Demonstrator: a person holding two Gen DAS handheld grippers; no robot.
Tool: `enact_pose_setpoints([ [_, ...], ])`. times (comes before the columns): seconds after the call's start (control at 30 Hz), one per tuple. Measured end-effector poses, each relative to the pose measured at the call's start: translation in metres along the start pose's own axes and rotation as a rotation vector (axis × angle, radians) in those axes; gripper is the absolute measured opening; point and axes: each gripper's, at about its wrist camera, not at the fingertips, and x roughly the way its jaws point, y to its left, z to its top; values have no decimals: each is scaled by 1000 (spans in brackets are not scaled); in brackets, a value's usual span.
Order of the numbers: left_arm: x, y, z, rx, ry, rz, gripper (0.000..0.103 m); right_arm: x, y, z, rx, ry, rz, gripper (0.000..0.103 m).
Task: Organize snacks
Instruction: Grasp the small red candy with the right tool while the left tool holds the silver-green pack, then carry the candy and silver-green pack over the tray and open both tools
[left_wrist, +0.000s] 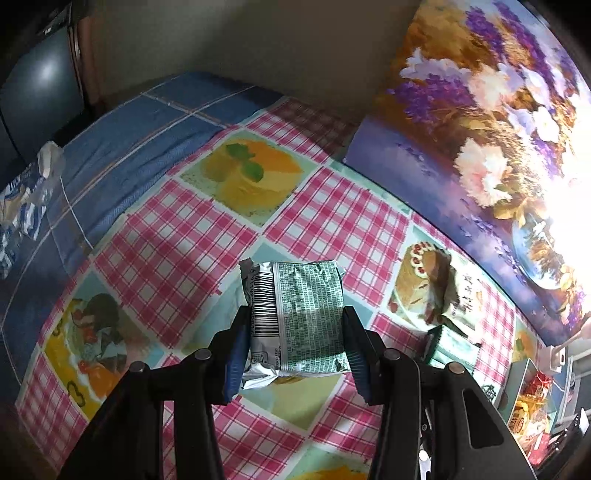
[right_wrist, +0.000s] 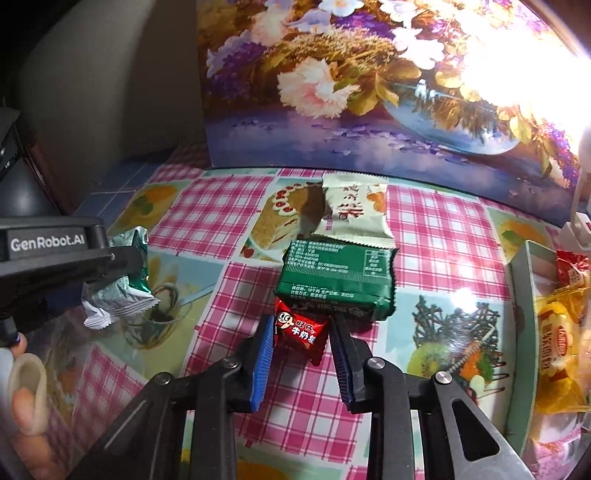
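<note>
The left gripper jaws clamp a silver-green snack packet above the counter; the right gripper jaws pinch a red candy just before the dark green packet

A glossy plastic tablecloth covers the table. The silver-green packet is crinkled shiny foil, the red sweet wrapper glossy film. Ribbed blue pads line matt black fingers.
</note>
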Motion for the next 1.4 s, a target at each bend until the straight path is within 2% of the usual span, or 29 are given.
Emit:
enact_pose_setpoints([
  [0.37,-39,-37,-6,94,-39,-36,50,-54,-27,12,85,-47,-21,33],
  [0.53,-64,-76,-13,192,-78,-70,50,-82,-65,16,182,-73,-63,33],
  [0.77,-96,-143,-32,352,-122,-175,50,-128,-132,16,312,-138,-153,33],
  [0.9,-111,-174,-47,436,-155,-193,50,-147,-171,11,386,-152,-207,33],
  [1.07,-125,-205,-67,499,-141,-282,50,-163,-213,2,479,-162,-232,33],
  [1.3,-132,-244,-101,607,-121,-340,50,-174,-252,-14,546,-142,-266,33],
  [1.4,-124,-261,-119,656,-82,-354,50,-172,-260,-23,562,-114,-269,33],
])
